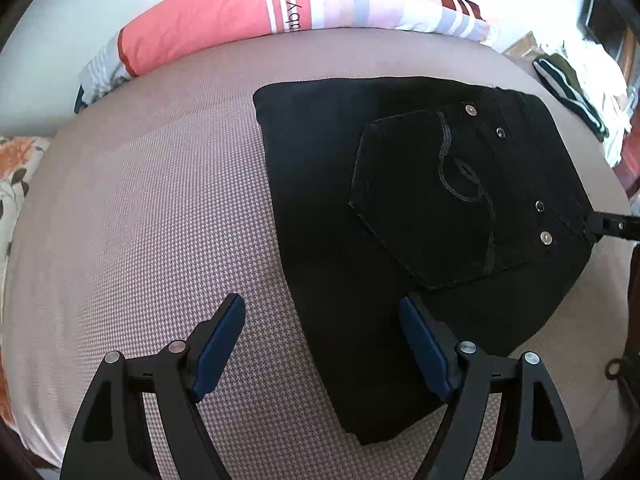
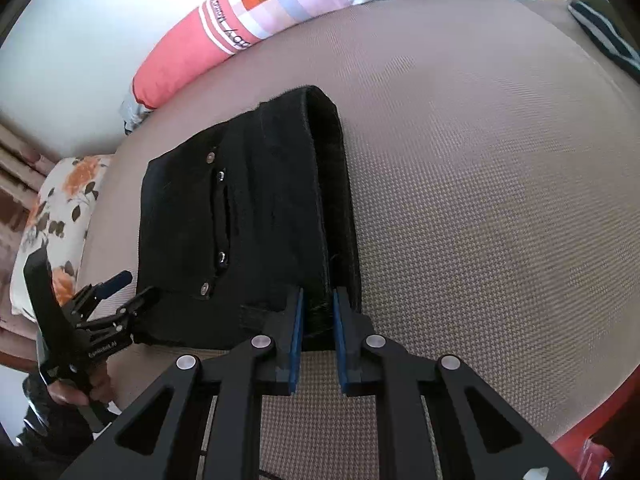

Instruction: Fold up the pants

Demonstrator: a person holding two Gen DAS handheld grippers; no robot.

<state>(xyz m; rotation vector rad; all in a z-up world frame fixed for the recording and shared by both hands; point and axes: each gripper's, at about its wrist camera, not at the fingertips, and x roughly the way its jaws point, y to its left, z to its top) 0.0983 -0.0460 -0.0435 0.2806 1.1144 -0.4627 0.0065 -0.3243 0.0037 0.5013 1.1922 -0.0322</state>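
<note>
One pair of black pants [image 1: 400,184] is lying folded up small on a bed [image 1: 140,220] with a tan checked cover. The back pocket [image 1: 448,200] with curly stitching is facing up, and shiny little studs are showing along its top edge.

The right gripper [image 2: 318,312] is pinching the thick folded edge of the pants, with its blue pads [image 2: 295,340] pressing on the black cloth from both sides. The left gripper [image 1: 322,320] is hanging above the near end of the pants with its fingers spread wide and nothing between them. One of its fingers is over the pants and the other is over the bare bed cover.

A long pink and checked pillow [image 1: 224,12] is lying along the far side of the bed. A flowery pillow [image 2: 60,216] is sitting at one end. Some striped dark clothes [image 1: 568,92] are piled past the far corner.
</note>
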